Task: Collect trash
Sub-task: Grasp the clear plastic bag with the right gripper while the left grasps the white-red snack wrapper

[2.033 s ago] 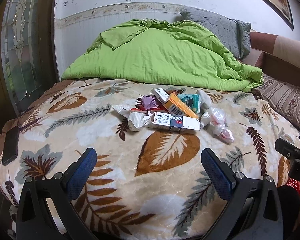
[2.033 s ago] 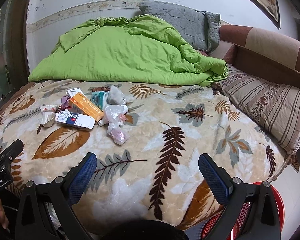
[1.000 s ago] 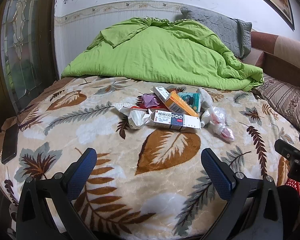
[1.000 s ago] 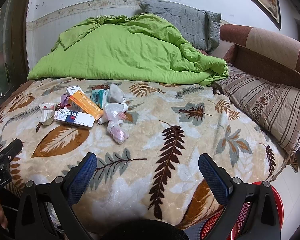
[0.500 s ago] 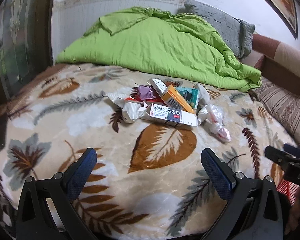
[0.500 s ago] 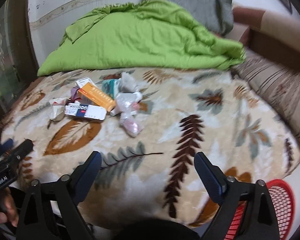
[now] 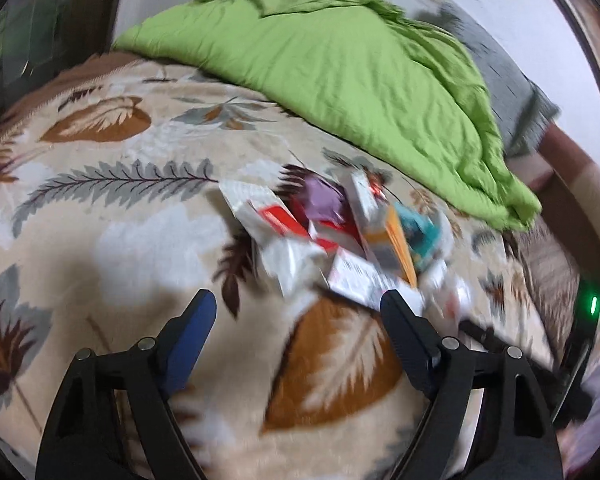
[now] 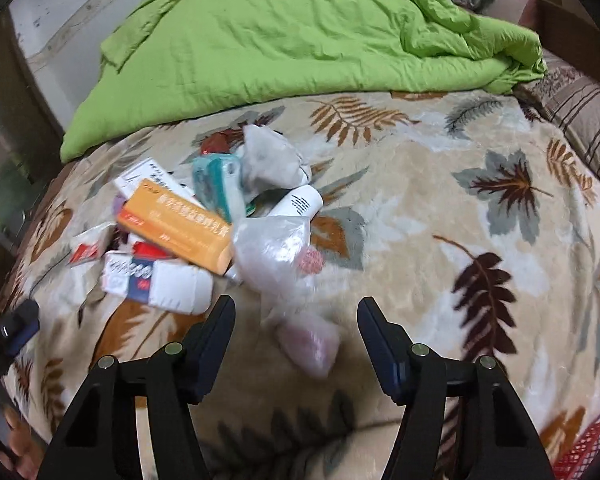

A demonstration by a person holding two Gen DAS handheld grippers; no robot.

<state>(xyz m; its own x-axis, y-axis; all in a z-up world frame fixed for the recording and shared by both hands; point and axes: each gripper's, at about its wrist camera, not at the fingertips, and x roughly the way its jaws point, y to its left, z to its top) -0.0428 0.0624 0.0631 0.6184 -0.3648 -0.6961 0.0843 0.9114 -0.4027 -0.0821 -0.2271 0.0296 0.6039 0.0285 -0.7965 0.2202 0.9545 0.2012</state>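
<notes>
Right gripper (image 8: 296, 322), jaws closing and empty: centre them over the plastic bag (image 8: 276, 256) directly ahead, then clamp; left gripper (image 7: 298, 312) likewise closing, empty

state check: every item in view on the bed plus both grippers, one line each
left gripper: closing, nothing between the jaws
right gripper: closing around the clear plastic bag, pads not touching it
clear plastic bag: crumpled, lying flat
orange box: closed, resting on top of the pile
white and blue box: closed, on its side
teal packet: leaning in the pile
green quilt: bunched up
</notes>
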